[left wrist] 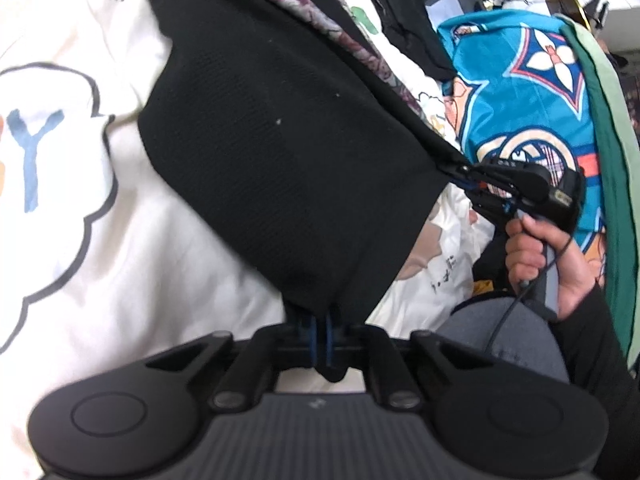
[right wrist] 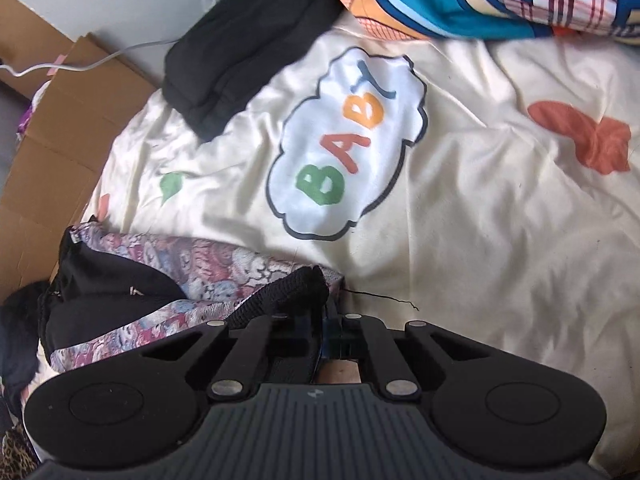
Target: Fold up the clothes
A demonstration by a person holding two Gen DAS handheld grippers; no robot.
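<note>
A black garment with a floral-patterned lining (left wrist: 280, 132) hangs stretched above the cream bedspread (left wrist: 120, 260). My left gripper (left wrist: 322, 320) is shut on its lower hem corner. The right gripper (left wrist: 464, 172), held by a hand (left wrist: 532, 264), pinches the other corner at the right in the left wrist view. In the right wrist view my right gripper (right wrist: 326, 320) is shut on the black knit edge (right wrist: 288, 292), and the floral and black cloth (right wrist: 132, 292) trails off to the left.
The cream bedspread carries a "BABY" cloud print (right wrist: 348, 144). A folded black garment (right wrist: 248, 44) lies at the far side. A teal patterned blanket (left wrist: 528, 92) lies at the right. Cardboard (right wrist: 60, 128) and a white cable (right wrist: 80, 64) lie beside the bed.
</note>
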